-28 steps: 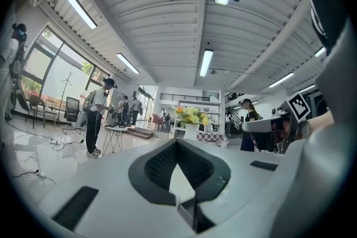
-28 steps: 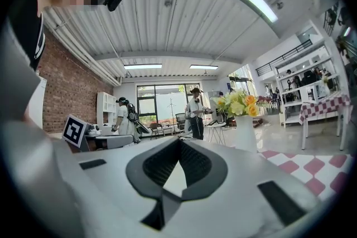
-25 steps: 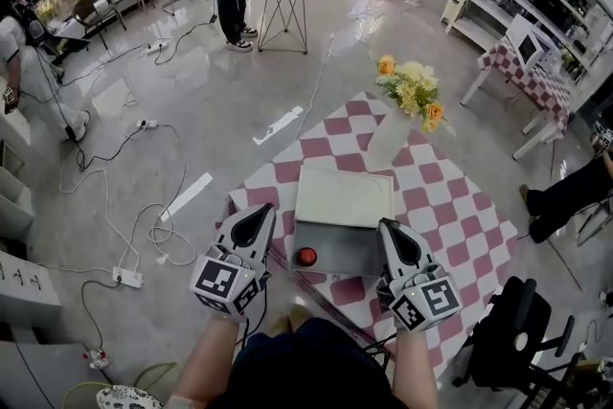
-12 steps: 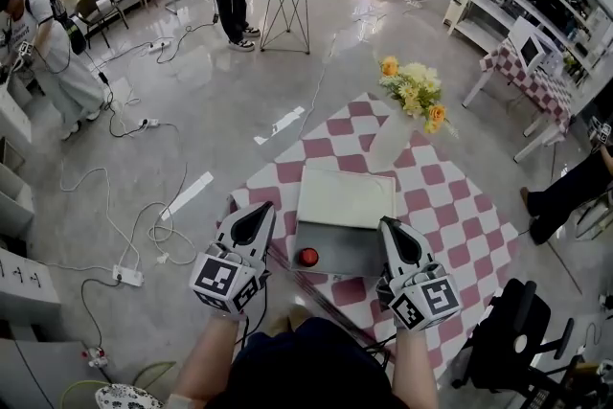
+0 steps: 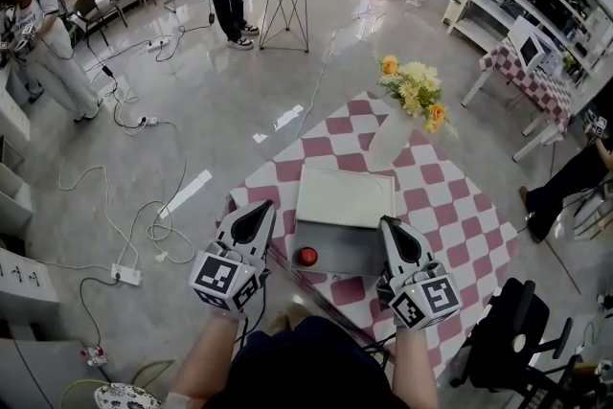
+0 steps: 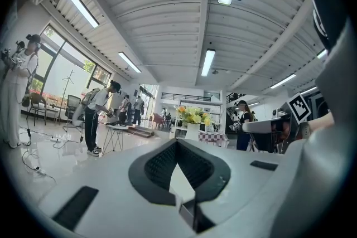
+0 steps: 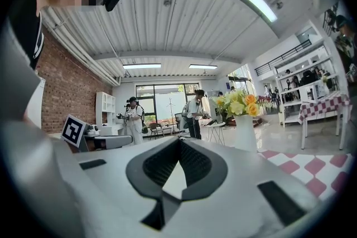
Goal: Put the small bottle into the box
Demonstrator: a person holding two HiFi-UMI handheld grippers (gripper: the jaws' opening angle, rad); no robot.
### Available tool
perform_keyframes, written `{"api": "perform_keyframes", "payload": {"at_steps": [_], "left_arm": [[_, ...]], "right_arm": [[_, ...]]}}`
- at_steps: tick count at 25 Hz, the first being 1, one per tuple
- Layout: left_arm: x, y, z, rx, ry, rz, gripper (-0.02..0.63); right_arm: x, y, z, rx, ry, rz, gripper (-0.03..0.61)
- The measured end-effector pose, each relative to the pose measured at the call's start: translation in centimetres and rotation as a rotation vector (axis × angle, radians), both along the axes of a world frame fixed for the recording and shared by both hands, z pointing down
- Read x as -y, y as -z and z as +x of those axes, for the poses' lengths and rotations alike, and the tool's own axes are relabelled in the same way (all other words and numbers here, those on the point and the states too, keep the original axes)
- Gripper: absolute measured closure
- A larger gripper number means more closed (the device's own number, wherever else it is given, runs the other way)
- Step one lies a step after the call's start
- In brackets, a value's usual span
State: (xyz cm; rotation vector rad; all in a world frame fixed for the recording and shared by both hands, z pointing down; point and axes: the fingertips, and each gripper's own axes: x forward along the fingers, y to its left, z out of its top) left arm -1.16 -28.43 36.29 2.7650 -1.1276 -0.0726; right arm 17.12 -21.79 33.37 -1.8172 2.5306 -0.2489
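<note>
An open box (image 5: pixel 337 249) sits on the checkered table (image 5: pixel 450 206), its white lid (image 5: pixel 345 196) tipped back. A small red-topped bottle (image 5: pixel 306 256) stands inside the grey box, near its left front corner. My left gripper (image 5: pixel 257 214) hovers just left of the box, jaws shut and empty. To the right of the box my right gripper (image 5: pixel 393 233) is also shut with nothing in it. In the left gripper view the left gripper (image 6: pixel 177 146) points out over the room, and in the right gripper view the right gripper (image 7: pixel 178 143) does too; neither shows the box.
A white vase (image 5: pixel 388 141) of yellow flowers (image 5: pixel 412 91) stands at the table's far corner. Cables and a power strip (image 5: pixel 127 276) lie on the floor to the left. A black chair (image 5: pixel 508 330) is at the right front. People stand far off by a round side table (image 5: pixel 284 10).
Both grippers, the box and the bottle have stayed put. A person at the far left has walked across the floor.
</note>
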Motion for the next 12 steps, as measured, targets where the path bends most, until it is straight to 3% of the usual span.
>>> {"api": "perform_keyframes", "payload": {"at_steps": [12], "left_arm": [[0.09,-0.32,-0.21,0.006,0.001,-0.009,0.612]], "right_arm": [[0.34,-0.5,-0.31,0.014,0.014,-0.011,0.575]]}}
